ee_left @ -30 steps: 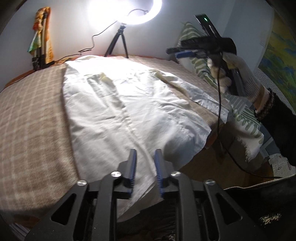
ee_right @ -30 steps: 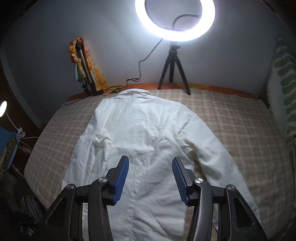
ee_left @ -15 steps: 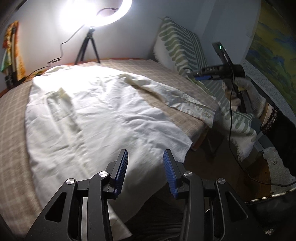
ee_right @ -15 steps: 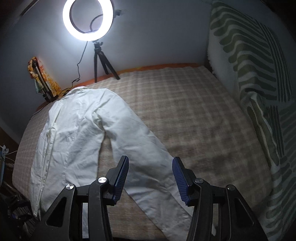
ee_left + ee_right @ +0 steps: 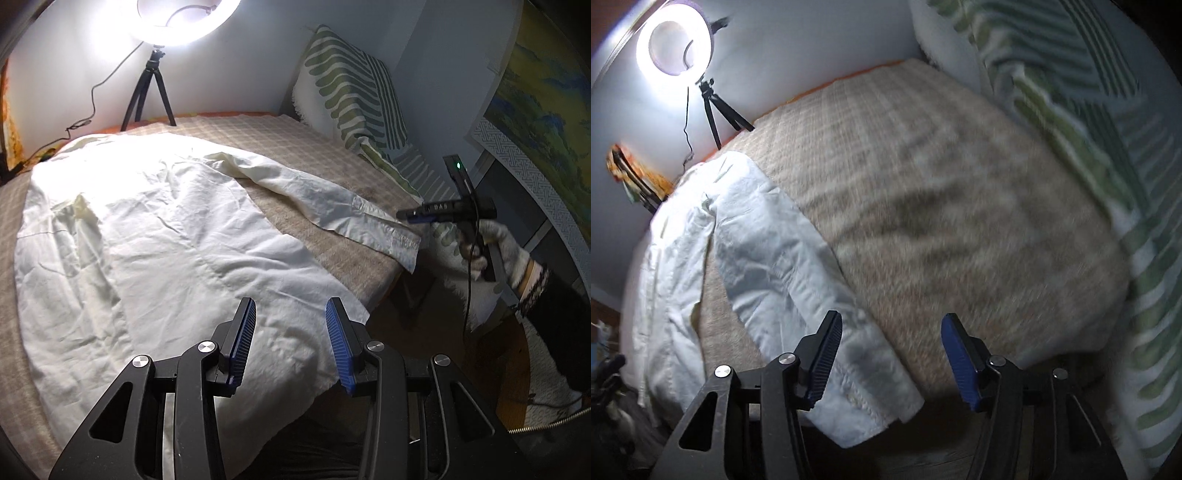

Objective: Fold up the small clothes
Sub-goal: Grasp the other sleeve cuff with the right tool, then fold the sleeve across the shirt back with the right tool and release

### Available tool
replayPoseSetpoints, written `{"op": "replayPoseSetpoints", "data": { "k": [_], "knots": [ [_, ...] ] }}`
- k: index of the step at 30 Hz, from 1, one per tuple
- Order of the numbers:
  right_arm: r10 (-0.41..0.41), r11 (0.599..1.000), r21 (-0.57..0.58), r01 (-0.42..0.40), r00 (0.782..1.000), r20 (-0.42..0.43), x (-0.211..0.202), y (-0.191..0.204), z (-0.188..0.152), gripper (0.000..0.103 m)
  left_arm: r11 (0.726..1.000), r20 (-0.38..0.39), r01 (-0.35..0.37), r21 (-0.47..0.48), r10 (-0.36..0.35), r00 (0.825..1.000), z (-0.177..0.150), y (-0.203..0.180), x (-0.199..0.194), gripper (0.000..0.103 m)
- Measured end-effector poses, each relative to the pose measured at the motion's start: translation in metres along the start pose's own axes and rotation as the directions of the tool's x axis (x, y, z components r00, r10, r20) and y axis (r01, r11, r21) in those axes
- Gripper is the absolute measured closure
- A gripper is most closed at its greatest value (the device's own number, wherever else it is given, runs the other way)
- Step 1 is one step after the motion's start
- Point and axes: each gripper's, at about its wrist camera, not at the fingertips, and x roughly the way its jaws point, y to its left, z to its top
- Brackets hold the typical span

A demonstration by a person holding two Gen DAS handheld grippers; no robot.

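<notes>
A white long-sleeved shirt (image 5: 147,236) lies spread flat on the checked beige bed cover (image 5: 332,177). One sleeve (image 5: 325,206) stretches out to the right, its cuff at the bed's edge. My left gripper (image 5: 290,343) is open and empty above the shirt's near right hem corner. My right gripper (image 5: 890,354) is open and empty, hovering just above the cuff (image 5: 864,391) of that sleeve at the bed's edge. The right gripper also shows in the left wrist view (image 5: 439,214), held by a gloved hand beside the cuff.
A lit ring light on a tripod (image 5: 151,74) stands at the back of the bed. A green-and-white patterned pillow (image 5: 351,92) leans at the right, with matching cloth (image 5: 1108,147) along that side. A second stand with colourful cloth (image 5: 631,177) is at the back left.
The left gripper has opened wider and moved toward the shirt's right hem corner. The right gripper has swung right and down, from over the shirt's body to the sleeve cuff.
</notes>
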Motion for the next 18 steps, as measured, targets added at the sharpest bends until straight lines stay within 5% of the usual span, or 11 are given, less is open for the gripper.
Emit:
{"op": "replayPoseSetpoints", "data": {
  "k": [4, 10, 13, 14, 18],
  "knots": [
    [0.032, 0.999, 0.011, -0.032, 0.999, -0.026, 0.006, -0.004, -0.007, 0.060, 1.000, -0.008, 0.012, -0.003, -0.012, 1.000, 0.003, -0.004, 0.008, 0.065],
    [0.043, 0.999, -0.015, -0.043, 0.998, -0.044, 0.010, 0.006, -0.024, 0.065, 1.000, -0.025, 0.025, -0.002, -0.025, 0.999, 0.006, -0.009, 0.019, 0.065],
    [0.030, 0.999, -0.025, -0.031, 0.999, -0.029, 0.011, 0.015, -0.031, 0.081, 1.000, -0.033, 0.028, 0.001, -0.028, 0.999, 0.007, -0.012, 0.024, 0.065],
    [0.052, 0.999, -0.014, -0.053, 0.998, -0.024, 0.009, 0.016, -0.032, 0.095, 1.000, -0.036, 0.031, 0.003, -0.031, 0.999, 0.007, -0.013, 0.025, 0.065],
    [0.059, 0.998, -0.036, -0.057, 0.997, 0.051, -0.009, 0.035, -0.036, 0.099, 0.999, -0.035, 0.038, 0.001, -0.038, 0.999, 0.008, -0.015, 0.029, 0.065]
  ]
}}
